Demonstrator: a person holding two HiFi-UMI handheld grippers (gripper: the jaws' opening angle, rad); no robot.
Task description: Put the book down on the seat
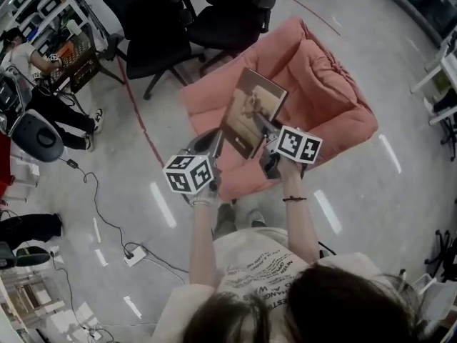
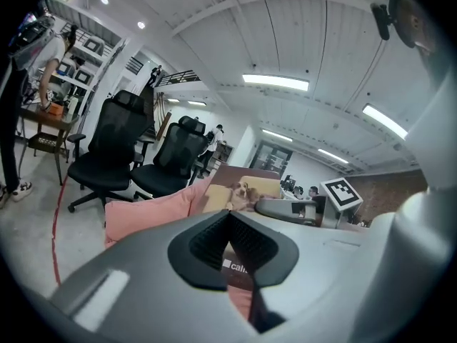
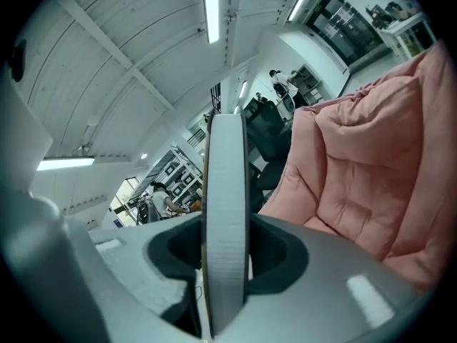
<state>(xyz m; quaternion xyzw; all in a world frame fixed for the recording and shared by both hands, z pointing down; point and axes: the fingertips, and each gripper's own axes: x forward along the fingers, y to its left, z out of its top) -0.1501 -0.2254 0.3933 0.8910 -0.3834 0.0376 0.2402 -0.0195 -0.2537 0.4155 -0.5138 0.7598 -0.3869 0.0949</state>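
Centre frame: book (image 1: 251,113) clamped by left gripper (image 1: 214,146) and right gripper (image 1: 266,130) (jaws narrow, both gripping book) above seat (image 1: 335,102); slide-off risked if released unevenly.

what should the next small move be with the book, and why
Probably lower the book and flatten it toward the cushion of the pink seat. The left gripper and the right gripper are both shut on its near edge. It hangs tilted above the seat and apparently does not rest on it, so letting go now would likely drop it.
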